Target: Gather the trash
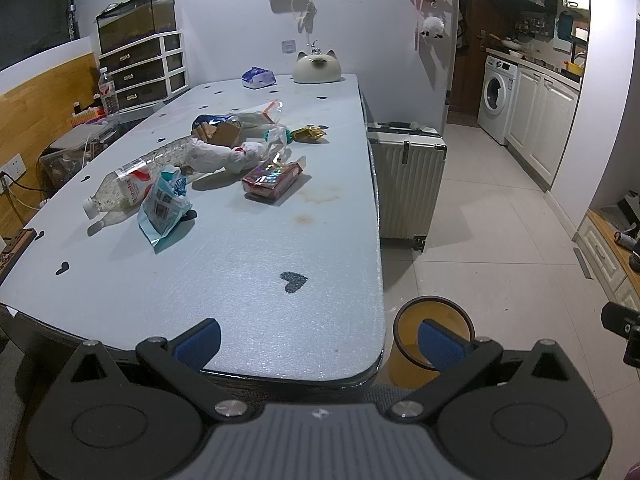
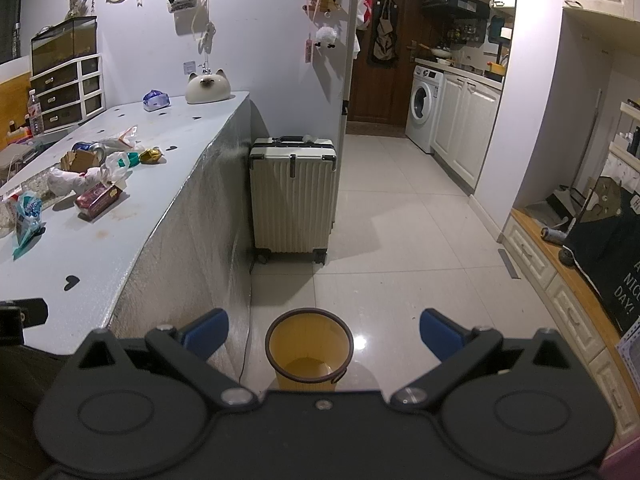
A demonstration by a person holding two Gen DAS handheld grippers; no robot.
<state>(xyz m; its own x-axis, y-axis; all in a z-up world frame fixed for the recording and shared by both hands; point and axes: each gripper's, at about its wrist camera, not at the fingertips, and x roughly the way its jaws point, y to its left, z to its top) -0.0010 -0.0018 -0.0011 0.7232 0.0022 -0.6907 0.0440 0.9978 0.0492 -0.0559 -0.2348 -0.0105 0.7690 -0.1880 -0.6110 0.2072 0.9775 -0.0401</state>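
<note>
- left gripper [image 1: 320, 344] held back over the near edge of the pale blue speckled table [image 1: 240, 280], blue-padded fingers spread wide and holding nothing; probably poised to reach in for the litter.
- right gripper [image 2: 323, 333] hanging off the table's near right corner, fingers likewise spread and empty, lined up above the round yellow plastic bin with a dark rim [image 2: 310, 350]; likely set there for easy dropping.
- trash heaped mid-table toward the left edge: clear plastic bottle with red label [image 1: 120, 188] lying on its side, teal foil pouch [image 1: 164, 204] just beside it, red shiny carton [image 1: 272, 180], crumpled white bag [image 1: 220, 156], gold wrapper [image 1: 308, 133] nearer the right edge.
- at the far edge, cream cat-shaped ceramic jar [image 1: 317, 67] and blue tissue pack [image 1: 259, 78], probably not rubbish.
- white ribbed suitcase [image 2: 294, 192] on the floor against the table's right side, beyond the bin; nothing blocking the drop.
</note>
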